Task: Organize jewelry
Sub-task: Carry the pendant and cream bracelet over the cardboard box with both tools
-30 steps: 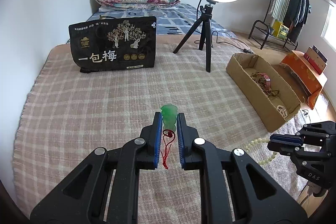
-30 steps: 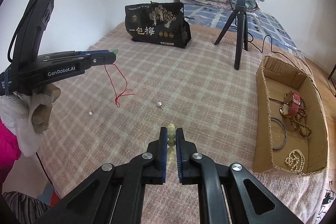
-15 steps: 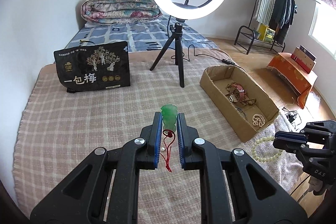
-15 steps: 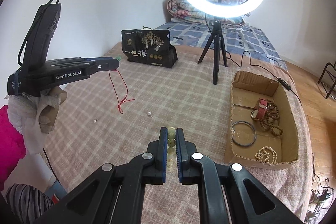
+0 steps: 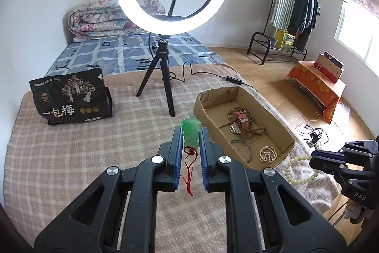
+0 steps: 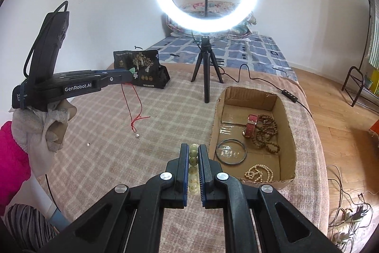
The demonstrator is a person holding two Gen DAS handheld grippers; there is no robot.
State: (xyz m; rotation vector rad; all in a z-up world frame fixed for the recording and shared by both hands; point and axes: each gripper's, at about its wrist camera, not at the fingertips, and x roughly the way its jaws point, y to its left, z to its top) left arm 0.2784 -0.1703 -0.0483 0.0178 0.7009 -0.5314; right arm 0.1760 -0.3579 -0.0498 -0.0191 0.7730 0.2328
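Observation:
My left gripper [image 5: 191, 134] is shut on a green jade pendant [image 5: 191, 128] whose red cord [image 5: 188, 172] hangs below it, held above the plaid blanket. It also shows in the right wrist view [image 6: 126, 76] at the left, cord [image 6: 132, 108] dangling. My right gripper [image 6: 194, 153] is shut on a pale green bead bracelet [image 6: 193, 165]; it shows in the left wrist view [image 5: 315, 157] with the bracelet [image 5: 298, 170] looping down. A cardboard box [image 5: 203, 108] [image 6: 287, 120] holds a red-strap watch, brown beads, a bangle and a pearl string.
A ring light on a black tripod [image 5: 163, 77] [image 6: 206, 68] stands behind the box. A black printed bag [image 5: 71, 96] [image 6: 139, 68] stands at the far left. Two small pearl pieces [image 6: 137, 135] lie on the blanket [image 5: 71, 158]. A cable [image 6: 260, 82] runs off right.
Both grippers have risen and drawn back from the blanket, each keeping its hold. The box and ring light have shifted toward the middle of both views.

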